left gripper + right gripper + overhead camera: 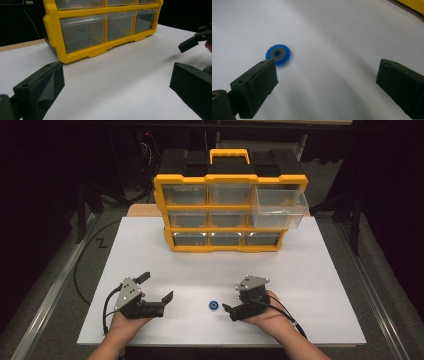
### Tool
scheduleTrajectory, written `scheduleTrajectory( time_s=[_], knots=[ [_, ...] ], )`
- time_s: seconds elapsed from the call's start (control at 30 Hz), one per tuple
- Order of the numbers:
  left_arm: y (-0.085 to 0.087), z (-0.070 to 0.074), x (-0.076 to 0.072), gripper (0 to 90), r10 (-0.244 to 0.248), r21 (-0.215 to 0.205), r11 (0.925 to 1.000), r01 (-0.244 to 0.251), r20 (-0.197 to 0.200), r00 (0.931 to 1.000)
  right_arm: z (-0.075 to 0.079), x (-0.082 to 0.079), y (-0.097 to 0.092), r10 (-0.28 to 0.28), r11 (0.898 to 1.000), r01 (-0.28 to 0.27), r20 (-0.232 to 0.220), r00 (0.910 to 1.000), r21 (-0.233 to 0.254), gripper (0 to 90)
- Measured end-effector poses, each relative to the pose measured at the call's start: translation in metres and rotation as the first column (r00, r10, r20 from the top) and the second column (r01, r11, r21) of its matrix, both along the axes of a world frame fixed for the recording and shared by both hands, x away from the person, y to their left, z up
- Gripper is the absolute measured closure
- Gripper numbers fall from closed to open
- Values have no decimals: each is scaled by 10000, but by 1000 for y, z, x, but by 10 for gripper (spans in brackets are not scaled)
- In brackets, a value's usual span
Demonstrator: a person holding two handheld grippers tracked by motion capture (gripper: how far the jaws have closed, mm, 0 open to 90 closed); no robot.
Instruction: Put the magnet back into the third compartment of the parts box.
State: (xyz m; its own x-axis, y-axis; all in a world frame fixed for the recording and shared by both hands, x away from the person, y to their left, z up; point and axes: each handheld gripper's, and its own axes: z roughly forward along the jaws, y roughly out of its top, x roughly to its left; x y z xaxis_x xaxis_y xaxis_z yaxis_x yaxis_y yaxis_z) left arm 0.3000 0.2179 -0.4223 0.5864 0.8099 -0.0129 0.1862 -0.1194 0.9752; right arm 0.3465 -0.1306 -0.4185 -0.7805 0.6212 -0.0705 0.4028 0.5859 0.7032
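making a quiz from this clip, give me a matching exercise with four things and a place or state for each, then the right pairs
Things:
1. blue ring
2. top right drawer
3. left gripper
4. bottom row drawers

Places or states:
A. pulled out of the organizer
B. flat on the white board, just left of the right gripper
C. pushed in
D. jaws wide apart, nothing between them

Pairs: 1-B, 2-A, 3-D, 4-C

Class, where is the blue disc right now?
In the high view the blue disc lies flat on the white table, near its front edge, between the two tools and nearer the right tool.
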Motion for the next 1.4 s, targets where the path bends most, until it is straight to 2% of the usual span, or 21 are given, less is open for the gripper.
scheduleTrajectory(
  time_s=[0.23,0.6,0.7,1.07,1.23,1.4],
  knots=[
    [0,0,1,2,24,7,10000,-23,-32,10000,-4,-5,16,493,9987,-494,-123,9987,-142,86],
    [1,0,1,2,-51,-10,10000,51,29,10000,-10,-10,36,1313,9910,-1324,-523,9900,-175,220],
    [1,0,0,2,-73,-9,10000,73,45,10000,-11,-9,39,1416,9895,-1431,-677,9876,-188,273],
    [1,0,0,2,-85,-30,10000,85,65,9999,-7,-6,43,1695,9845,-1723,-741,9827,-329,545],
    [1,0,0,2,-94,-1,10000,94,56,9999,-7,-3,43,1735,9834,-1778,-1003,9797,-365,605],
    [1,0,0,2,-81,-24,10000,81,65,9999,-7,-2,45,1848,9802,-1911,-1067,9770,-522,605]
  ],
)
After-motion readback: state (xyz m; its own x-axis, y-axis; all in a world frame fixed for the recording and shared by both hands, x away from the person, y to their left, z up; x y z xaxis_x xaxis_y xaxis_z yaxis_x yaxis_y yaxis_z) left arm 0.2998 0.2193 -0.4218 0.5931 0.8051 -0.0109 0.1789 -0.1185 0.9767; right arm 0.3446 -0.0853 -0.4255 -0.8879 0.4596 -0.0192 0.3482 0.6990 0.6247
